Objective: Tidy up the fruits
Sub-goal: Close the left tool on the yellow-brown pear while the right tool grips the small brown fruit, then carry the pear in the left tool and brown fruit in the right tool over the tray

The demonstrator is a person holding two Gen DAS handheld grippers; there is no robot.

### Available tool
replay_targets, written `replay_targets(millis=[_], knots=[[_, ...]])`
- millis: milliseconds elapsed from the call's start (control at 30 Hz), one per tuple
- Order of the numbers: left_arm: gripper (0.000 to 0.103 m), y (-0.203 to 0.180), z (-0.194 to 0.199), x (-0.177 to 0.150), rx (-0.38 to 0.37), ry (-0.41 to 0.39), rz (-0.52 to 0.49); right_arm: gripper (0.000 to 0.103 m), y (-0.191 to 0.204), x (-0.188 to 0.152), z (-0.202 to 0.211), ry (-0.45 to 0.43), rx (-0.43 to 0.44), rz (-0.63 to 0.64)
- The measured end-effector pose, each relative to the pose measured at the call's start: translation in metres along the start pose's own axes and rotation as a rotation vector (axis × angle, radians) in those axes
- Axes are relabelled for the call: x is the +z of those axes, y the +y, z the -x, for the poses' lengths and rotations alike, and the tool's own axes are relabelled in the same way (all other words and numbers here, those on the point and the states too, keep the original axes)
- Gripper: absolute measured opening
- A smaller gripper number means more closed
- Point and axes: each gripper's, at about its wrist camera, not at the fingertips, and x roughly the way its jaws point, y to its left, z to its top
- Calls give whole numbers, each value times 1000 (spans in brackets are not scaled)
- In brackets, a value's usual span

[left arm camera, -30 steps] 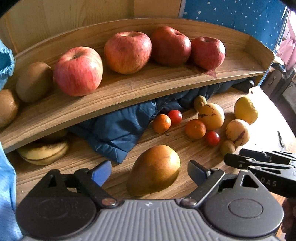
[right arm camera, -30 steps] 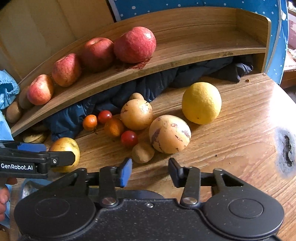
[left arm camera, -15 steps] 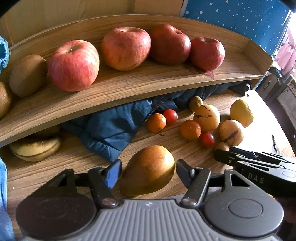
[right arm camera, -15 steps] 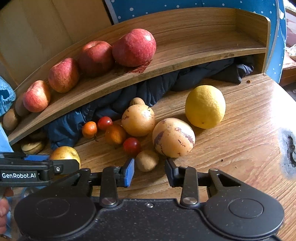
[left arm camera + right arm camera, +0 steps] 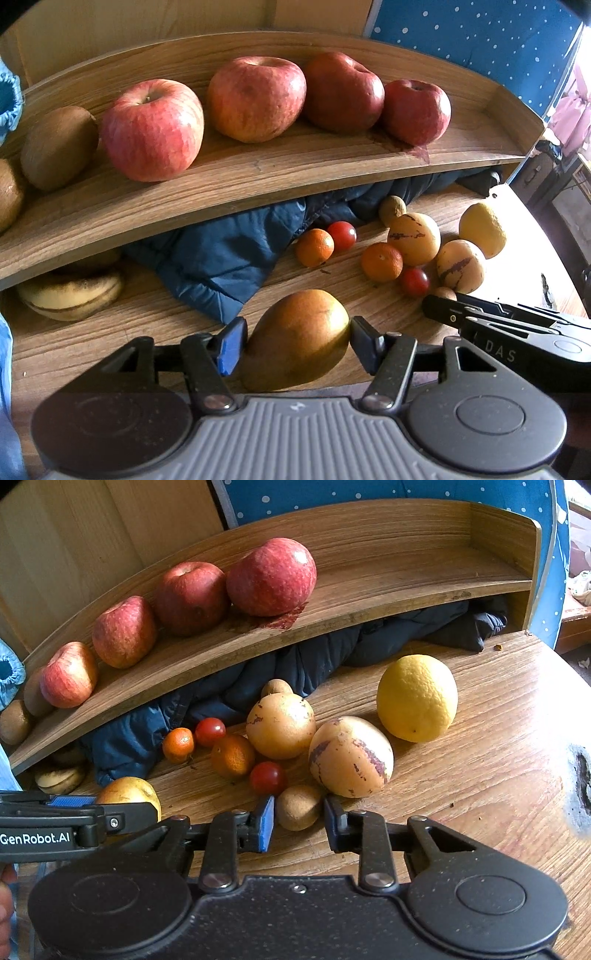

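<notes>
A yellow-brown pear (image 5: 295,339) lies on the wooden table (image 5: 480,775), and my left gripper (image 5: 297,343) is shut on it, a pad pressing each side. My right gripper (image 5: 300,823) is shut on a small brown round fruit (image 5: 298,806), which fills the gap between the jaws. Just beyond it lie two streaked tan melons (image 5: 349,757), a lemon (image 5: 417,698), two small oranges (image 5: 232,755) and two cherry tomatoes (image 5: 267,777). The curved wooden shelf (image 5: 277,173) carries several red apples (image 5: 153,129), with kiwis (image 5: 59,146) at its left end.
A dark blue padded jacket (image 5: 221,258) is stuffed under the shelf. Spotted bananas (image 5: 70,295) lie under its left end. The shelf's right half (image 5: 424,576) is bare. A dark burn mark (image 5: 583,775) sits near the table's right edge. Each gripper shows at the side of the other's view.
Both grippers moved forward and narrowed. The left jaws came in against the pear; the right jaws came in around the small brown fruit.
</notes>
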Motion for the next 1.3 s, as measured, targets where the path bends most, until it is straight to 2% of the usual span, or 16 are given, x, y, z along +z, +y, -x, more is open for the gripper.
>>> replay_targets(millis=[233, 867, 1300], knots=[[65, 5, 3, -4, -4, -21, 39, 30, 2, -2, 6, -7, 16, 14], [64, 0, 18, -10, 15, -79, 38, 30, 15, -14, 35, -51, 70, 79], [62, -5, 44, -31, 13, -124, 64, 30, 26, -31, 54, -40, 126, 154]])
